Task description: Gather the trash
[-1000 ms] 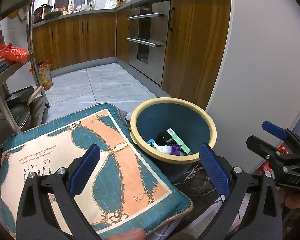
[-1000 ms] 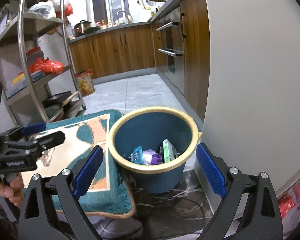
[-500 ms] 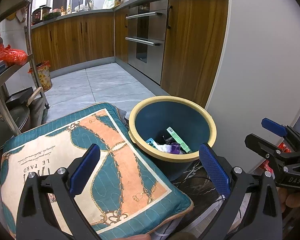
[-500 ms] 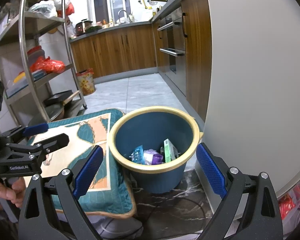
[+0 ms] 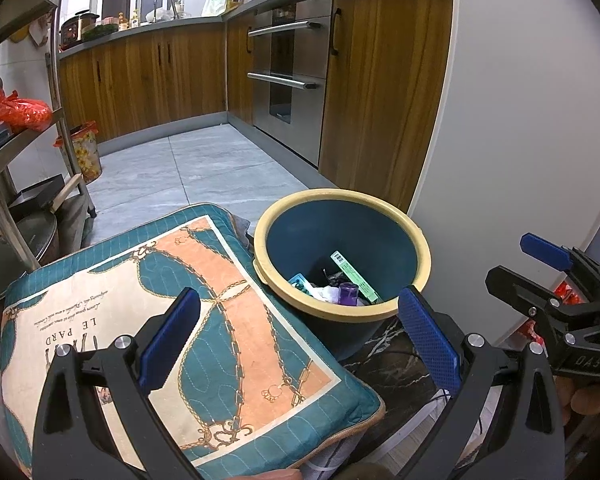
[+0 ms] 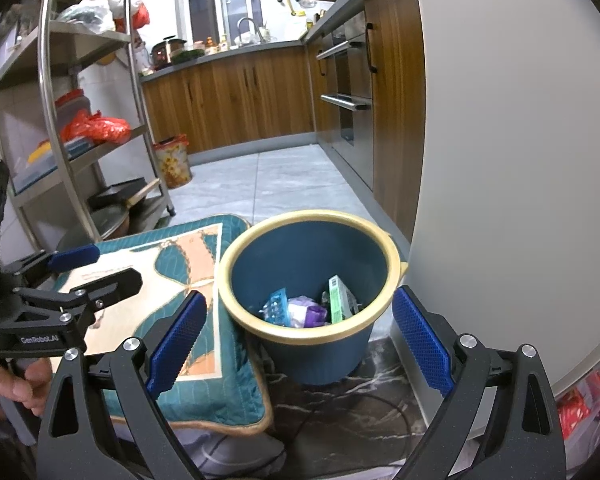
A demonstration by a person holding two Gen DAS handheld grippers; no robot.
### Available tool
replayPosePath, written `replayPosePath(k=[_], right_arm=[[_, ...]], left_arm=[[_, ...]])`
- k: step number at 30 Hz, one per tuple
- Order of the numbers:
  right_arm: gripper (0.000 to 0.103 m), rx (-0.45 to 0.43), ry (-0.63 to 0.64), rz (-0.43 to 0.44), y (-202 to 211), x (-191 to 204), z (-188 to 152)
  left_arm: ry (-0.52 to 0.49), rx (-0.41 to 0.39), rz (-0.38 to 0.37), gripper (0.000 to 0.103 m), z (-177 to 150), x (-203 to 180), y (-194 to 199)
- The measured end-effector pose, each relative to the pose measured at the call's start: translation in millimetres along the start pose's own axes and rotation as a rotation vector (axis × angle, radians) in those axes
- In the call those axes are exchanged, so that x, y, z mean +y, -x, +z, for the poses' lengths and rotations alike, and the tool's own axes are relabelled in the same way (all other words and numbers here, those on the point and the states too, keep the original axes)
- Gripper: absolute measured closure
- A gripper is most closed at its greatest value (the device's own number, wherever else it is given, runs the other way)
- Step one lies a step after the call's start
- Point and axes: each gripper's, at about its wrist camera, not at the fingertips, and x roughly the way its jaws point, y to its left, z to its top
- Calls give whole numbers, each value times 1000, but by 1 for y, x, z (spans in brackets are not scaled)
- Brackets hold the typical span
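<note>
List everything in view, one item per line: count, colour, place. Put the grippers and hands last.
bin: one, dark blue with yellow rim, on the floor beside the cushion.
trash: several pieces, green, blue, white, purple, at the bin's bottom.
cushion: one, teal, orange and cream, left of the bin.
shelf rack: one, metal, far left.
red bag: one, on a rack shelf.
floral container: one, on the floor by the rack.
cabinets: wood-brown, along the back and right.
left gripper: open, empty.
right gripper: open, empty.
left hand: on its gripper's handle.
</note>
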Motion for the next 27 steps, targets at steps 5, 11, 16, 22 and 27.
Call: replayPosePath(k=[5,11,16,22,27], right_arm=[[9,0,1,0,1,1,0],[9,3,1,-1,1,1,-1],[9,4,2,-2,1,3,-3],[9,6,1,-3,1,2,-3],[9,7,0,-4,0,1,-3]], left_arm=[[-1,0,1,5,0,0,0],[0,0,0,5,0,0,0],[0,0,0,5,0,0,0],[3,-10,-25,5,-1,-1,1],[0,-8,-23,5,-1,-2,0]])
